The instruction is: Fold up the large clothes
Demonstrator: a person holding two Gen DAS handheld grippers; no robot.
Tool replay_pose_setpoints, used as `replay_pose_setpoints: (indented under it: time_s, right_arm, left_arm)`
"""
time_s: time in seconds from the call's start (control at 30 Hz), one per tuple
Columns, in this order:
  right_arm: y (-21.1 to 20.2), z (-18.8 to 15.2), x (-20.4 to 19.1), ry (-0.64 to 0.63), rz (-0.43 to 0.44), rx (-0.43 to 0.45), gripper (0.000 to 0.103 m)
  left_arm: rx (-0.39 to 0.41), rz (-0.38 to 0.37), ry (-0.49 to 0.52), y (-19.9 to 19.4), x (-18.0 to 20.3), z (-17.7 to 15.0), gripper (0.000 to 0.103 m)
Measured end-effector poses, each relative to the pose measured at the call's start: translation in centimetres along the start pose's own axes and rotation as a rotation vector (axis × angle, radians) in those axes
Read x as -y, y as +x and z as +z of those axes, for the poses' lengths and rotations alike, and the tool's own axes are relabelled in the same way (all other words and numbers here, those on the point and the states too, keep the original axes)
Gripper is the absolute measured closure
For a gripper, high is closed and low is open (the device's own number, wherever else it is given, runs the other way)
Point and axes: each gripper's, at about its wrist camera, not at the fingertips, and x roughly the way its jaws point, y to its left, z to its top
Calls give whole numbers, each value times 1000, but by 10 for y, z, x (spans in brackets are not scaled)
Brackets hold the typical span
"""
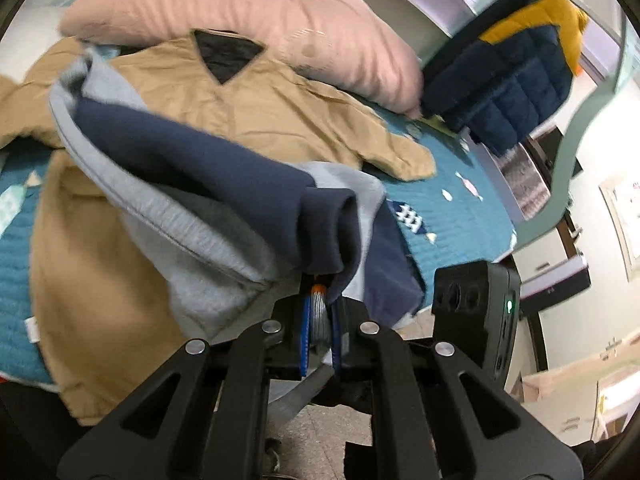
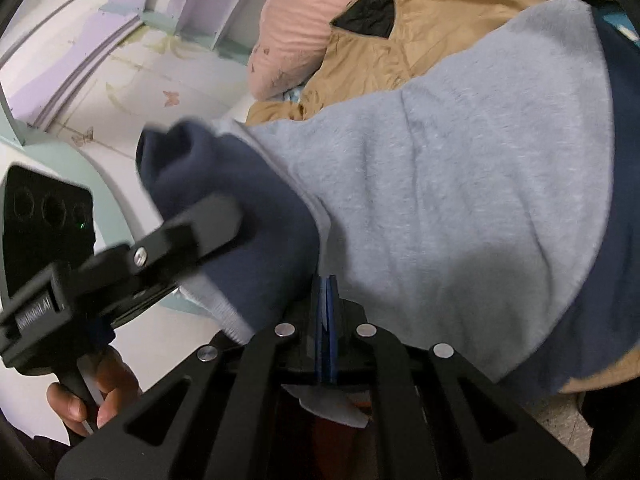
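Blue quilt (image 1: 452, 216) under a tan coat (image 1: 280, 112); left gripper (image 1: 320, 312) and right gripper (image 2: 326, 300) each pinch the sweatshirt (image 2: 460, 184), apparently lifting it to fold.

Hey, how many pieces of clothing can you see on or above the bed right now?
3. The grey and navy sweatshirt hangs clamped in both grippers; the tan jacket lies spread on the teal quilt; the navy and yellow puffer jacket sits beside the pink pillow. Others may be hidden underneath.
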Motion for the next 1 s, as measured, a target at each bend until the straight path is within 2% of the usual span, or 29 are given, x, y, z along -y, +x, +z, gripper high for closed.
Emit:
replay_pose_setpoints:
  time_s: [0.1, 0.2, 0.3, 0.4, 0.47, 0.7, 0.73, 0.8, 0.83, 0.87, 0.93, 1.0]
  right_arm:
    - [-26, -1, 13, 46, -15, 62, 101]
    - [-57, -2, 26, 72, -69, 131, 101]
    - [-83, -6, 45, 121, -143, 202, 101]
    - [-92, -6, 63, 153, -262, 212, 101]
    - [-98, -10, 74, 186, -309, 214, 100]
    - [-114, -13, 87, 232, -443, 226, 100]
    - [-120, -14, 84, 225, -454, 233, 100]
    - [-129, -14, 79, 204, -474, 251, 100]
    - [-134, -15, 74, 191, -495, 268, 100]
    - [-140, -14, 66, 170, -508, 291, 100]
    - [-154, -16, 52, 123, -513, 346, 100]
    - [-160, -14, 34, 61, -499, 375, 100]
  left_arm:
    - [-24, -52, 40, 20, 23, 5, 96]
    - [-71, -116, 91, 50, 56, 8, 96]
    - [-126, -177, 102, 84, 78, 10, 96]
    - [-192, -171, 103, 125, 90, 7, 96]
    - [-239, -165, 85, 150, 90, 4, 96]
    - [-329, -158, 55, 178, 87, 6, 94]
    - [-332, -167, 47, 176, 86, 9, 91]
    - [-338, -203, 38, 172, 89, 15, 72]
    - [-325, -209, 44, 168, 92, 19, 53]
    - [-301, -218, 51, 161, 96, 22, 43]
    - [-239, -264, 71, 143, 102, 29, 33]
    - [-145, -306, 84, 116, 103, 44, 27]
